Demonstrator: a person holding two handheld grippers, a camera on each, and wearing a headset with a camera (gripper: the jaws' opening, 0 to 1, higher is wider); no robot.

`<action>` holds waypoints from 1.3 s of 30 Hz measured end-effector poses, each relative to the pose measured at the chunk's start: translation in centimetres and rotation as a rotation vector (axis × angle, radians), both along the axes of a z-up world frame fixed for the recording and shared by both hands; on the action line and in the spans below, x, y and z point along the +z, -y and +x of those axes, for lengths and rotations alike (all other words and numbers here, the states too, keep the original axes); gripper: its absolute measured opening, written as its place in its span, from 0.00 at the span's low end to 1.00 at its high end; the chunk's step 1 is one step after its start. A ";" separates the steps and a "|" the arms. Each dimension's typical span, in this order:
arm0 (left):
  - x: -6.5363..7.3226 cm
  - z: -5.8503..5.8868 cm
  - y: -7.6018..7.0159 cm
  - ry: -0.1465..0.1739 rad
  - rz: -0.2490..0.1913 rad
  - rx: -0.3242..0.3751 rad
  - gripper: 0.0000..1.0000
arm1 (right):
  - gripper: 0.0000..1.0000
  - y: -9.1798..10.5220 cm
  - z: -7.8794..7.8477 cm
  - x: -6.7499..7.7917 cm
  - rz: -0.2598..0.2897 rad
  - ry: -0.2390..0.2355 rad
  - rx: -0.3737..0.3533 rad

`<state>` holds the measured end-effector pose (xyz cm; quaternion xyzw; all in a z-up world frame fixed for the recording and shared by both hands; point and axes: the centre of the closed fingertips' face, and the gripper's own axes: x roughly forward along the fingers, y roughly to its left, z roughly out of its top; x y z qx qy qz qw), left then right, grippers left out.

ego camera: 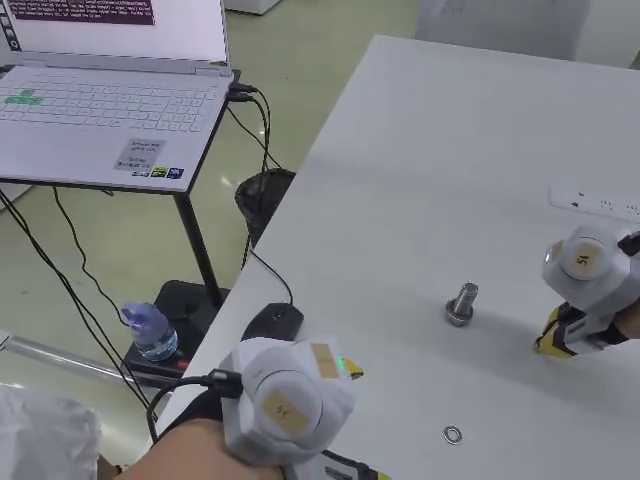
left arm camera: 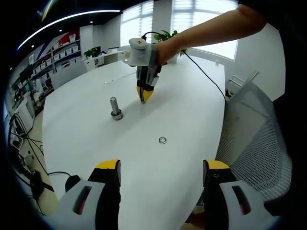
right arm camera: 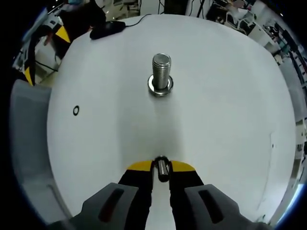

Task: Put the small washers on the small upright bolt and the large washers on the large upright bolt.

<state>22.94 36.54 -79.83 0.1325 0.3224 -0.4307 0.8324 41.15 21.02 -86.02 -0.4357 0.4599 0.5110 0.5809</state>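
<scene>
Status: right tongs (right arm camera: 162, 165) clamped on small steel bolt (right arm camera: 163, 171), tip down on white surface (right arm camera: 230, 120) (likely standing it upright). Large threaded steel bolt (right arm camera: 161, 72) stands ahead of them. Left tongs (left arm camera: 161, 189) wide, empty; small steel ring washer (left arm camera: 163, 140) just ahead.

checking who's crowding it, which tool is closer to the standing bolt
Right. The right tool, shut on a small metal piece, is just beside the bolt; the left tool, open, is back near the table edge, behind the loose washer.
</scene>
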 end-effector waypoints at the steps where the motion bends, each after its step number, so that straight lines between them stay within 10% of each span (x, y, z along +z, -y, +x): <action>1: 0.0 0.0 0.0 0.002 0.002 -0.001 0.69 | 0.13 0.0 0.0 0.0 -0.003 0.003 0.005; 16: 0.6 0.2 0.1 0.022 -0.007 0.009 0.77 | 0.23 0.1 0.0 0.0 0.002 -0.005 -0.009; 39: 1.3 -0.4 0.0 0.030 0.023 -0.013 0.78 | 0.28 -3.2 -1.3 3.8 0.091 0.040 0.054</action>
